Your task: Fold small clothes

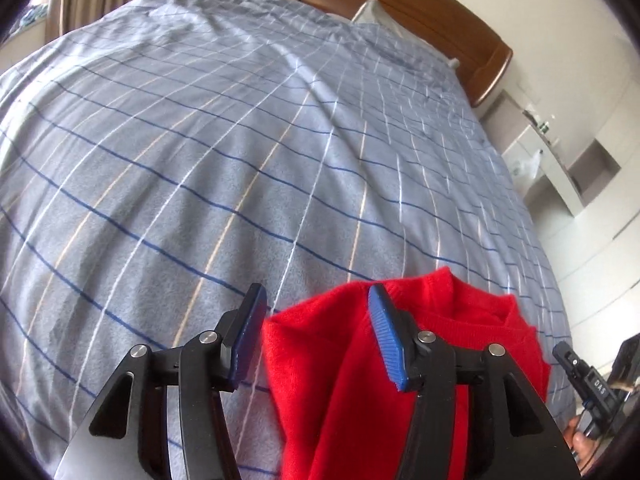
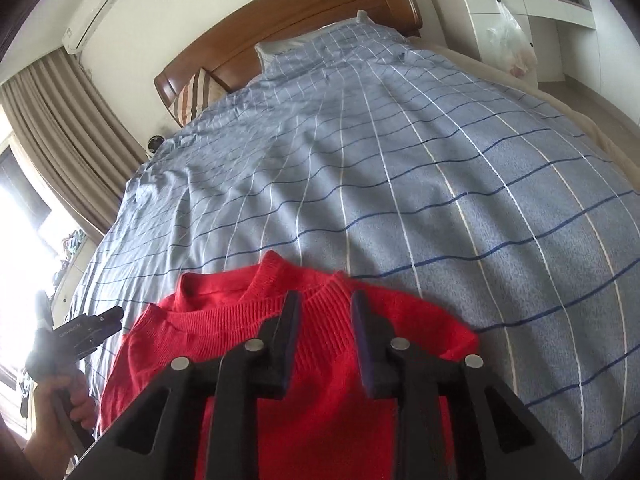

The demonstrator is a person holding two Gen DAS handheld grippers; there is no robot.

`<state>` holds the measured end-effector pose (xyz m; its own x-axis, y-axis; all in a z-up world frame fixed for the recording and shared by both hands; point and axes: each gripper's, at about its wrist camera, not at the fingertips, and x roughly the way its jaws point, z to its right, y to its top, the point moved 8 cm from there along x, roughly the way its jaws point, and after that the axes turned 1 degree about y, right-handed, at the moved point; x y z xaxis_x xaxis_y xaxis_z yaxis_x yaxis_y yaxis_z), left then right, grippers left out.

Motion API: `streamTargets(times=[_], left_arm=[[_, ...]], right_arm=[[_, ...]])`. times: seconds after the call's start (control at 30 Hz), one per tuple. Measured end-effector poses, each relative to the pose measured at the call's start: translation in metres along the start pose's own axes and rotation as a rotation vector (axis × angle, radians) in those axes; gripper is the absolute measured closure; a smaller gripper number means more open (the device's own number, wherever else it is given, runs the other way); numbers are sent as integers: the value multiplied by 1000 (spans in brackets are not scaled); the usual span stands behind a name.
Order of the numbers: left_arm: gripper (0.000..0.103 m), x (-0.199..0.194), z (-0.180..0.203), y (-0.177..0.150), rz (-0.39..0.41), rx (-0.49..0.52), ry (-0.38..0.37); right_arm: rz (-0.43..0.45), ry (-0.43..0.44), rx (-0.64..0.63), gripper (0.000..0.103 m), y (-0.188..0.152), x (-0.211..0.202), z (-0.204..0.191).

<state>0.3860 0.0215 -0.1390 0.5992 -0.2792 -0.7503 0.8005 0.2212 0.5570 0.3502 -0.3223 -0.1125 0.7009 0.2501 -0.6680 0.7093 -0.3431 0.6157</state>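
Lying near the foot of the checked bedspread (image 2: 400, 168), red sweater (image 2: 328, 360) with neckline facing the headboard (image 2: 280, 28), spread for folding. Left gripper (image 1: 316, 336) jaws wide apart over one sweater edge. Right gripper (image 2: 326, 340) jaws apart above the collar, clamping nothing.

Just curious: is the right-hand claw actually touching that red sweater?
Cannot tell. In the right wrist view the right gripper is open over the red sweater, but no contact or gap shows plainly.
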Motion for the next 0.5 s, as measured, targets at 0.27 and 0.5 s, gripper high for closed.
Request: streamTargets(times=[0.27, 0.5], left_arm=[[23, -45, 50, -112, -100, 365, -113], [35, -70, 41, -88, -79, 342, -127]], right_arm=[[-199, 98, -278, 50, -95, -32, -42], [-128, -46, -256, 48, -135, -100, 10]])
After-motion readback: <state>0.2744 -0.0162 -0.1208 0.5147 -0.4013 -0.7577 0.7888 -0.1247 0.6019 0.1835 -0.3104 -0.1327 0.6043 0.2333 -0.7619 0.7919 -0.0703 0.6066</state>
